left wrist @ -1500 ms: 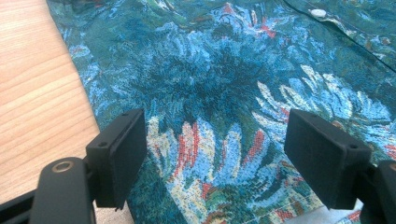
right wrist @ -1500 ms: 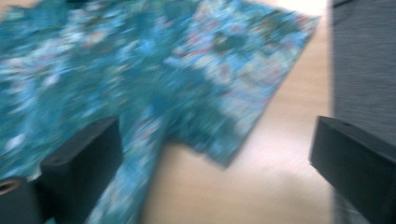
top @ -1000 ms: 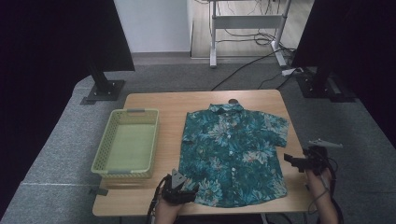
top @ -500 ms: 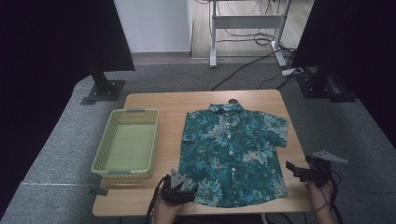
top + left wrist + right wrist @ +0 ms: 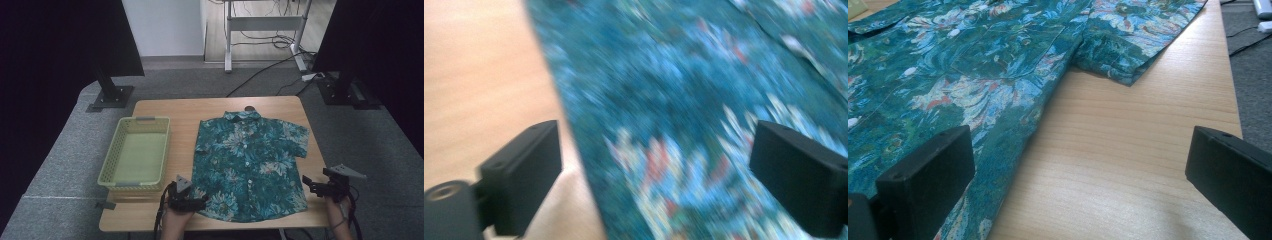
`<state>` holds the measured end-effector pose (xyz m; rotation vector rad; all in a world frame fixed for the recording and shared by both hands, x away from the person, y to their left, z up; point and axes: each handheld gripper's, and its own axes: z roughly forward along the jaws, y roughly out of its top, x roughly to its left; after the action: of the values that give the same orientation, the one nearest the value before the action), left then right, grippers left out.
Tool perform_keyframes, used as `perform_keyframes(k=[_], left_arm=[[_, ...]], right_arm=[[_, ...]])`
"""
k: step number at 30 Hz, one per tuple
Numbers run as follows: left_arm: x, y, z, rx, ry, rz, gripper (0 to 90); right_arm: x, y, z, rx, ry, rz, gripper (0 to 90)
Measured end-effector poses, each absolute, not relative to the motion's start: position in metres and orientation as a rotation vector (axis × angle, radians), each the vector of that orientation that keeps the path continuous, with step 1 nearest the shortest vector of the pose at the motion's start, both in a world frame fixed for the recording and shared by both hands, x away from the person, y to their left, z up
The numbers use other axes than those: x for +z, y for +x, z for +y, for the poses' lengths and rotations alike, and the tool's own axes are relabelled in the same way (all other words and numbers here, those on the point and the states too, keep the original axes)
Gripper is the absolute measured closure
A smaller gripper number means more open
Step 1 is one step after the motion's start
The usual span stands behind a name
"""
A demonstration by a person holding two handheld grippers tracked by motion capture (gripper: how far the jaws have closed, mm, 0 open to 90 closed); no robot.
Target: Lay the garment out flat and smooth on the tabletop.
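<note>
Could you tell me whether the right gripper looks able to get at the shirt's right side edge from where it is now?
Probably yes. The right gripper sits at the table's near right corner, jaws open, beside the shirt. Bare wood lies between them, so the hem edge seems freely reachable.

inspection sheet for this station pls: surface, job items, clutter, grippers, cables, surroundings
Surface: wooden table, flat, bare at the edges.
Job items: teal floral shirt spread flat, collar at the far edge.
Clutter: empty yellow-green basket left of the shirt.
Grippers: left gripper open at the shirt's near-left hem, jaws just opened wider; right gripper open, beside the near-right hem.
Cables: black ones trail from both grippers; more on the floor.
Surroundings: grey carpet, black stands, dark curtains.
</note>
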<state>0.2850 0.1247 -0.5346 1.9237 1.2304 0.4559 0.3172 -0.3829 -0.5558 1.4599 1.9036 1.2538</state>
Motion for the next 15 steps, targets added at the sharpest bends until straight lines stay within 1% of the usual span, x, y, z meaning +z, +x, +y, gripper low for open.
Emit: perform_keyframes(k=[6, 12, 15], left_arm=[[-0.516, 0.310, 0.116, 0.447, 1.906, 1.252, 4.9], [-0.490, 0.343, 0.096, 0.459, 1.933, 1.254, 4.6], [-0.477, 0.361, 0.084, 0.468, 1.985, 1.233, 6.0]], right_arm=[[-0.556, 0.317, -0.382, 1.260, 1.445, 1.914, 0.0], [-0.556, 0.318, -0.384, 1.273, 1.451, 1.920, 0.0], [-0.556, 0.318, -0.384, 1.277, 1.449, 1.922, 0.0]])
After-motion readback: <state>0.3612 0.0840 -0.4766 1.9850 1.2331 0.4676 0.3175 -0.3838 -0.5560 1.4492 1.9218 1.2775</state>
